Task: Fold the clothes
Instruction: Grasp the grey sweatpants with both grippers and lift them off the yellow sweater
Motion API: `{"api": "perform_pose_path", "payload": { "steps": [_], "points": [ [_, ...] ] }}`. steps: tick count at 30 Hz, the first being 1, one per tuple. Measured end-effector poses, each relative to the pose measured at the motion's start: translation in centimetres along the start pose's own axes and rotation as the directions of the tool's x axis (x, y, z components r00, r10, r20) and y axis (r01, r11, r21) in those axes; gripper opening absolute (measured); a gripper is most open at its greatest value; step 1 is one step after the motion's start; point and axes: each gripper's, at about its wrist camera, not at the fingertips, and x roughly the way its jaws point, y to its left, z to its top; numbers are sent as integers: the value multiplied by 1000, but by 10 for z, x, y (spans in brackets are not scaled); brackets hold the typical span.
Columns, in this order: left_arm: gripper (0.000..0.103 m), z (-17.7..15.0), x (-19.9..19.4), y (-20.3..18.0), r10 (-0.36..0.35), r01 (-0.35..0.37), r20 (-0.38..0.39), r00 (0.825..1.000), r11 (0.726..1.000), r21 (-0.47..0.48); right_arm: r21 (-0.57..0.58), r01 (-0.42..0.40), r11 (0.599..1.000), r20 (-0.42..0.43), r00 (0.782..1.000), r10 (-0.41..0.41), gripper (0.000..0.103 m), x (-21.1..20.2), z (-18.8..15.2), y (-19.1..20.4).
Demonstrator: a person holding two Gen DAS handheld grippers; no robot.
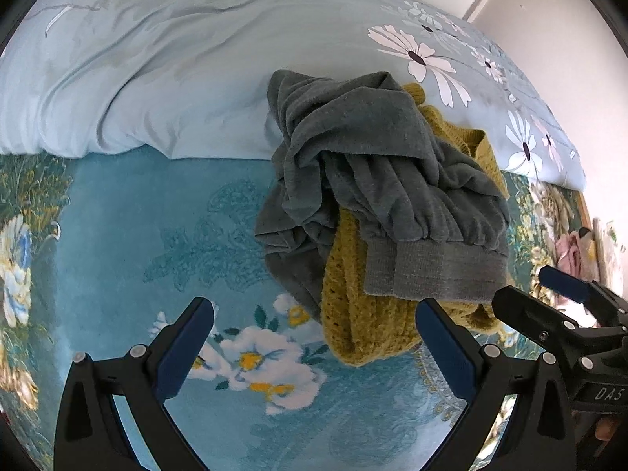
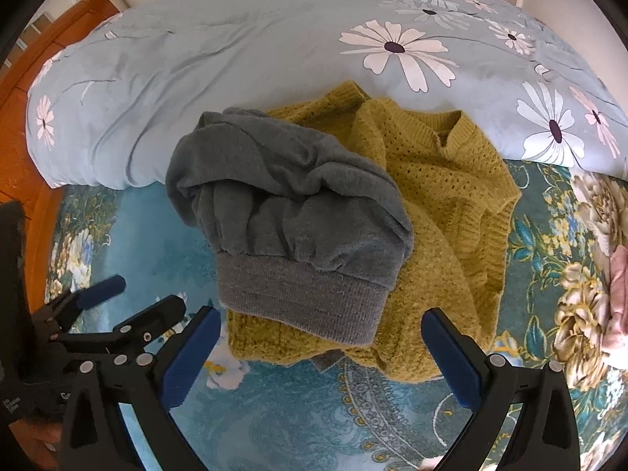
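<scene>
A crumpled grey sweatshirt with a ribbed hem lies on top of a mustard-yellow knit sweater on a teal floral bedspread. In the right wrist view the grey sweatshirt covers the left part of the yellow sweater. My left gripper is open and empty, just short of the pile's near edge. My right gripper is open and empty, its fingers either side of the grey hem. The right gripper also shows at the right in the left wrist view, and the left gripper at the left in the right wrist view.
A rolled light-blue duvet with white daisies lies behind the pile. A pink garment lies at the right edge. An orange wooden headboard stands at the left. White wall lies beyond the bed.
</scene>
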Motion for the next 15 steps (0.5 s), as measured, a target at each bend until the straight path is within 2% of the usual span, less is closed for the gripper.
{"api": "perform_pose_path", "payload": {
  "steps": [10, 15],
  "points": [
    [103, 19, -1, -5, 63, -65, 23, 998, 993, 94, 35, -51, 998, -33, 998, 52, 103, -1, -1, -6],
    [103, 29, -3, -11, 117, -119, 26, 993, 983, 142, 73, -41, 997, -27, 999, 43, 103, -9, -10, -20]
  ]
}}
